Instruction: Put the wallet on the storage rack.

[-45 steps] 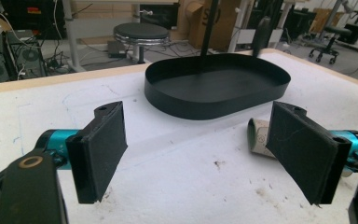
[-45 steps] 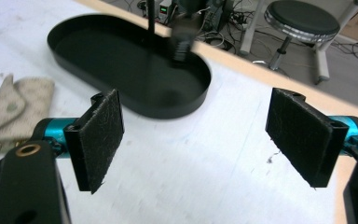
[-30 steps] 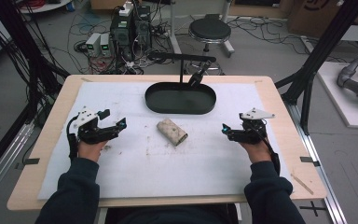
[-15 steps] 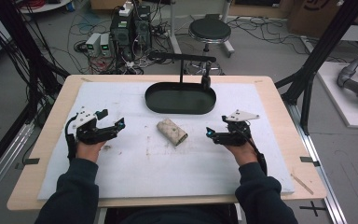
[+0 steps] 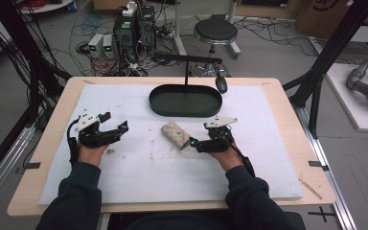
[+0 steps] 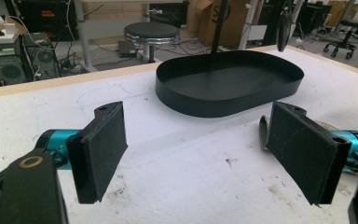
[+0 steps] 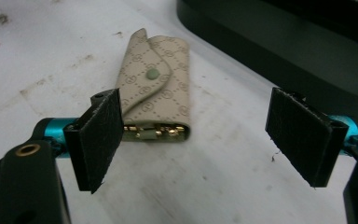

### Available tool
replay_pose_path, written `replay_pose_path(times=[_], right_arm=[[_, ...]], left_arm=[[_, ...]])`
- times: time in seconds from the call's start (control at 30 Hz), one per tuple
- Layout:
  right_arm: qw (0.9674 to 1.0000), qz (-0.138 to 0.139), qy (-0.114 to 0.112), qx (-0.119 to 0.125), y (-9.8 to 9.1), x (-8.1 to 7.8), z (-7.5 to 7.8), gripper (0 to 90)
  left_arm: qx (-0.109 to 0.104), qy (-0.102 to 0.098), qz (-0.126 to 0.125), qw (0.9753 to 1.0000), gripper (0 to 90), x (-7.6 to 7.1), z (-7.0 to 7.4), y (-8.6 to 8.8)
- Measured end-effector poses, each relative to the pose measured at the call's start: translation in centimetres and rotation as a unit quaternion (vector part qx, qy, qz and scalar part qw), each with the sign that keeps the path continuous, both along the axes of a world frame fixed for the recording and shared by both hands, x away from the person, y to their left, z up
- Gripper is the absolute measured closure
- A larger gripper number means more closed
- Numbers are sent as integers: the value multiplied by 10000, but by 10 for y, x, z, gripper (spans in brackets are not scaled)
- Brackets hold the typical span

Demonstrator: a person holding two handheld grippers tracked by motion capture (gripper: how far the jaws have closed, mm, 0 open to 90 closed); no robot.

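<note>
Lying across the table (image 5: 287, 103), a white mat (image 5: 139, 167) is showing smudges, its near edge partly hidden by the person's sleeves. Sitting at the far middle, the black tray (image 5: 185, 101) is cut by a stand's post in the left gripper view. The left gripper (image 5: 120, 129) is hovering at the left with jaws spread wide, holding nothing. The right gripper (image 5: 191, 142) is also gaping wide, its tips just beside the pouch (image 7: 156, 88). The pouch is lying mid-mat, near the tray; its beige monogram print is too blurred to read, and one jaw is covering its near corner.
</note>
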State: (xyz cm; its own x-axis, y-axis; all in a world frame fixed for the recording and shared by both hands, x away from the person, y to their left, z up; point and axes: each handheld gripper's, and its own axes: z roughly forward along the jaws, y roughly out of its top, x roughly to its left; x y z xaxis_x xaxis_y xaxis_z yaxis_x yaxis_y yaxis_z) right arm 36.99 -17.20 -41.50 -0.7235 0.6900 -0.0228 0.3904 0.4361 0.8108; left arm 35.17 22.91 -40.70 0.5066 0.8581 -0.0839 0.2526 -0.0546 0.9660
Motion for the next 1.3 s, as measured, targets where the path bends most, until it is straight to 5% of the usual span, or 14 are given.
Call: replay_pose_path(times=[0.37, 0.6, 0.67, 0.9, 1.3], right_arm=[[9986, 240, 315, -342, 47, 11, -20, 196], [9957, 229, 445, -779, 59, 18, -33, 209], [9956, 230, 607, -681, 58, 20, -34, 250], [9959, 139, 662, -607, 54, 21, -30, 358], [9967, 28, 605, -535, 42, 20, -20, 382]], left_arm=[[6, 27, -13, 10000, 198, 1, 0, 0], [-6, 35, -20, 10000, 198, 1, -1, 1], [-8, 38, -12, 10000, 198, 1, -1, 1], [-8, 33, -11, 10000, 198, 1, -1, 0], [-12, 52, 2, 10000, 198, 1, -1, 1]])
